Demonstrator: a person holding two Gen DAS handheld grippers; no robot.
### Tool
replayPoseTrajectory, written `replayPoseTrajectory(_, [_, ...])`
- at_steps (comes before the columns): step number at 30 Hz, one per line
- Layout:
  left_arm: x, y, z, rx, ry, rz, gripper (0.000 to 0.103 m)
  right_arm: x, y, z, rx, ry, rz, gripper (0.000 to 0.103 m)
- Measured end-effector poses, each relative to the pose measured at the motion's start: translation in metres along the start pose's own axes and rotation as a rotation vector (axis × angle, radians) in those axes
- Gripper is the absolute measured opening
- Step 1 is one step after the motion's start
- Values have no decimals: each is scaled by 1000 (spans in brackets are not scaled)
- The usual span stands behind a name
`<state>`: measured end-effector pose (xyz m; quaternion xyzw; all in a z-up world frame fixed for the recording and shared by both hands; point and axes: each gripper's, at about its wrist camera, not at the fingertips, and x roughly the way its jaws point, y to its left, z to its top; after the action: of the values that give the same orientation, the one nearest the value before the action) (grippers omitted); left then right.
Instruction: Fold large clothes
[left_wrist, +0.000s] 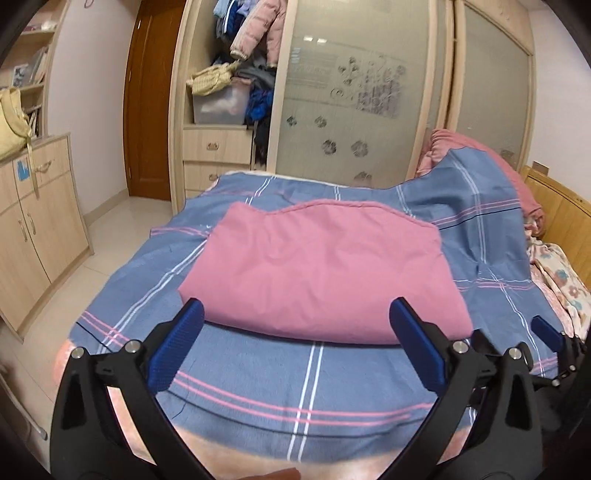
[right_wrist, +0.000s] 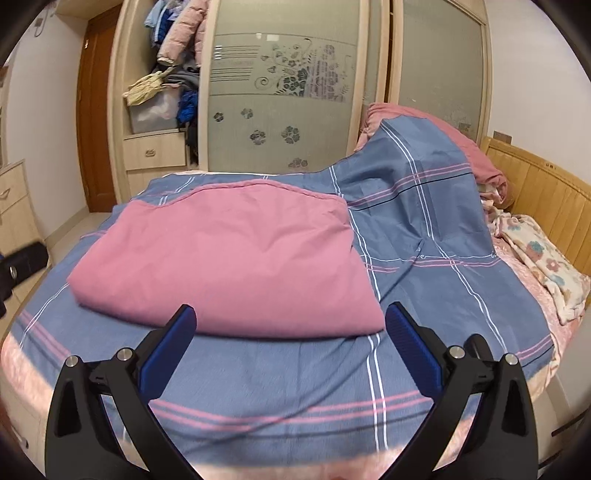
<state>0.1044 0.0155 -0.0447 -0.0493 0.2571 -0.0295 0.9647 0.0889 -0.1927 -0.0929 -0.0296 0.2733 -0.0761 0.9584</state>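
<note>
Spilling clothes fill the open wardrobe (left_wrist: 236, 74); both claws, left gripper (left_wrist: 295, 325) and right gripper (right_wrist: 291, 321), hover released before the folded pink cloth (left_wrist: 317, 266).

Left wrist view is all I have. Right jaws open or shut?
Observer: Open, with nothing between them. The right gripper faces the pink cloth's near edge.
Operator: Where does the left gripper sit from that side?
Observer: The left gripper is off the cloth's left side, over the sheet. It's blurred at the frame edge.
</note>
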Motion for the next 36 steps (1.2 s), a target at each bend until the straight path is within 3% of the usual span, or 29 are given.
replayPoseTrajectory(13, [-66,-13,-18,51,-40,15,101,-64,15,-9,-10,-35,-9,102])
replayPoseTrajectory(36, [-102,-3,-23,46,-67,-1,101,-110,17,-12,-18,-90,-22,102])
